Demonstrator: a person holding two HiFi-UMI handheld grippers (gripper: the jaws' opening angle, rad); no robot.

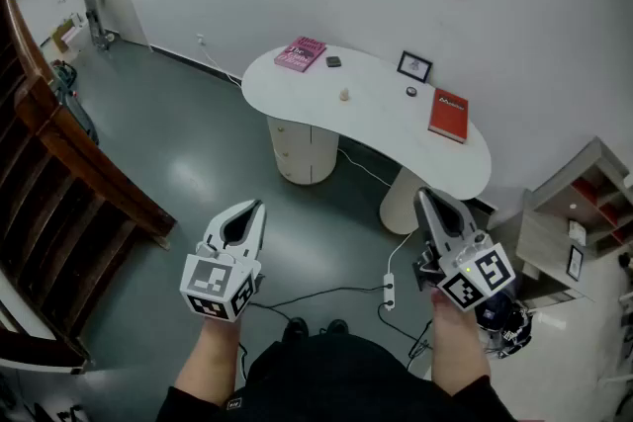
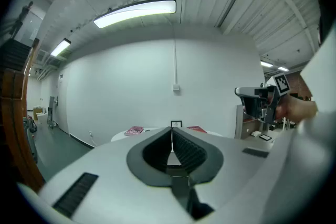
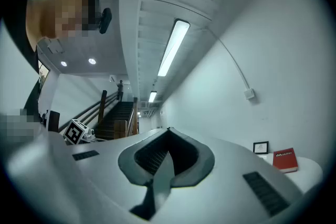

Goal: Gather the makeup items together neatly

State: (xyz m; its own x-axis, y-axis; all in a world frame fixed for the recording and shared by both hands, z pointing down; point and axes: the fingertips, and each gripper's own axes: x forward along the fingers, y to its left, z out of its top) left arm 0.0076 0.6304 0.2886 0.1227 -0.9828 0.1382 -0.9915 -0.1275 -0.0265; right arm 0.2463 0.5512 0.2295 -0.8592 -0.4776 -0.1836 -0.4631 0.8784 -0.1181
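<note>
Left gripper (image 1: 259, 206) and right gripper (image 1: 421, 195), both pressed together empty, hover short of the surface (image 1: 381, 133), whose small items (image 1: 344, 95) look too tiny to tell orientation.

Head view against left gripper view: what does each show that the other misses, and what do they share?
Only the head view shows the small items on the white table and a power strip on the floor. Only the left gripper view shows the lit ceiling light. Both show the pink book, the red book, the framed picture, the right gripper, and the left gripper, which is shut and empty.
</note>
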